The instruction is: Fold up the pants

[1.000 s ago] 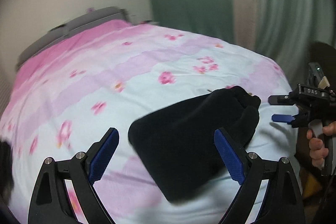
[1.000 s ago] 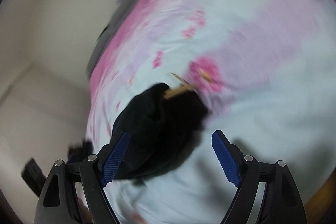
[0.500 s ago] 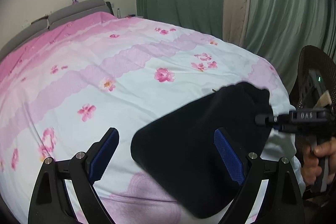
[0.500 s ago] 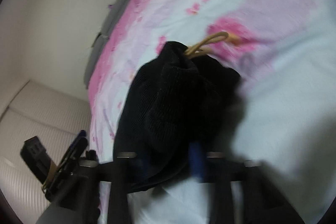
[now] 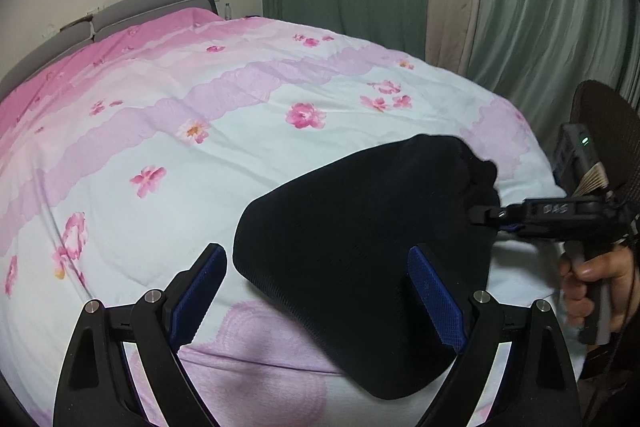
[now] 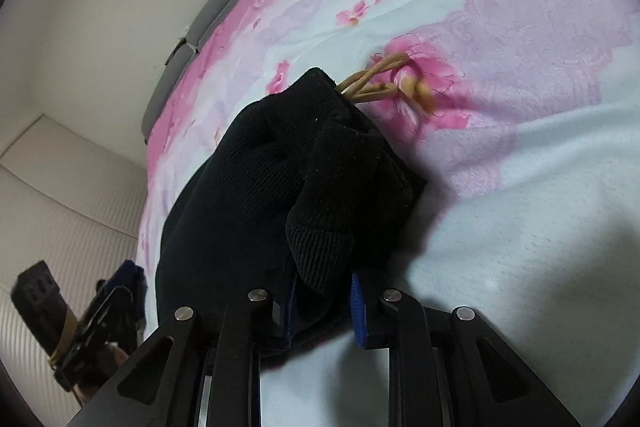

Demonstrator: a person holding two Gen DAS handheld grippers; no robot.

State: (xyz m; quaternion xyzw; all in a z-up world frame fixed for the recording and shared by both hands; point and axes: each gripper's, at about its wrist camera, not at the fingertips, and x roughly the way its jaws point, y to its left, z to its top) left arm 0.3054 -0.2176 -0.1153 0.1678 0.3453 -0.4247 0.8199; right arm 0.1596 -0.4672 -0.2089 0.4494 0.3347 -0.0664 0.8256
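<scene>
A pair of black pants [image 5: 372, 239], already folded into a compact bundle, lies on a bed [image 5: 240, 131] covered in a pink and pale blue floral sheet. The right gripper [image 6: 320, 297] has its jaws pressed together on a ribbed fold at the near end of the bundle, so the fabric bulges up just ahead of them. A tan drawstring [image 6: 380, 87] pokes out at the far end of the bundle, beyond those jaws, lying on a pink flower print.

The left gripper [image 5: 316, 299] holds nothing. Its jaws are spread wide, and the other end of the bundle sits between and just ahead of them, though whether they touch the cloth cannot be told.

The task looks near its end: probably one last fold or a tidy-up of the bundle. The next move likely calls for the left jaws to close on the near edge, so both ends can be lifted or turned together without the folds slipping apart.
</scene>
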